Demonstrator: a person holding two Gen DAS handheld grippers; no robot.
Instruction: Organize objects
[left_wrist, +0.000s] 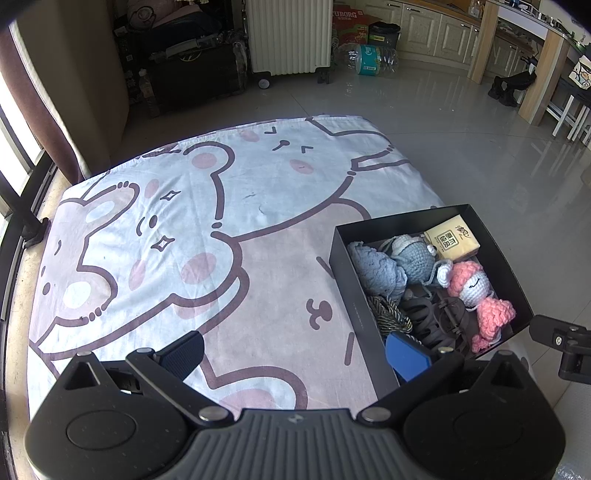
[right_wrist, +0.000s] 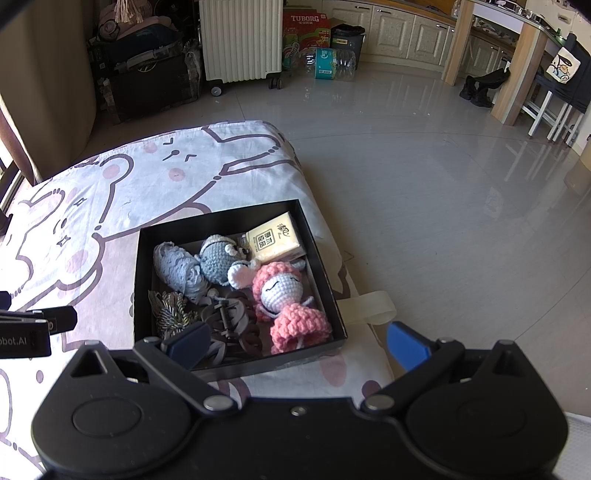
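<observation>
A cartoon-print sheet (left_wrist: 155, 229) covers the surface, and a shallow black box (right_wrist: 142, 280) sits on it near the sheet's right edge, with the tiled floor (right_wrist: 424, 184) beyond.

Everything to be organized lies inside the box. The biggest piece is a pink-and-white crochet doll (right_wrist: 284, 295) on the right side, its pink skirt toward the near wall. A ball of pale blue yarn (right_wrist: 181, 269) lies along the left side, touching a grey-blue crochet toy (right_wrist: 216, 262) beside it. A yellow tissue packet (right_wrist: 273, 240) leans in the far right corner. Dark hair clips (right_wrist: 229, 317) fill the near middle, and a small tassel (right_wrist: 170, 314) rests at the near left.

The left gripper (left_wrist: 295, 358) hangs over the sheet with its 2 fingers spread wide, holding nothing. The right gripper (right_wrist: 295, 343) is likewise wide open and empty, its left finger (right_wrist: 188, 343) over the box's near edge.
</observation>
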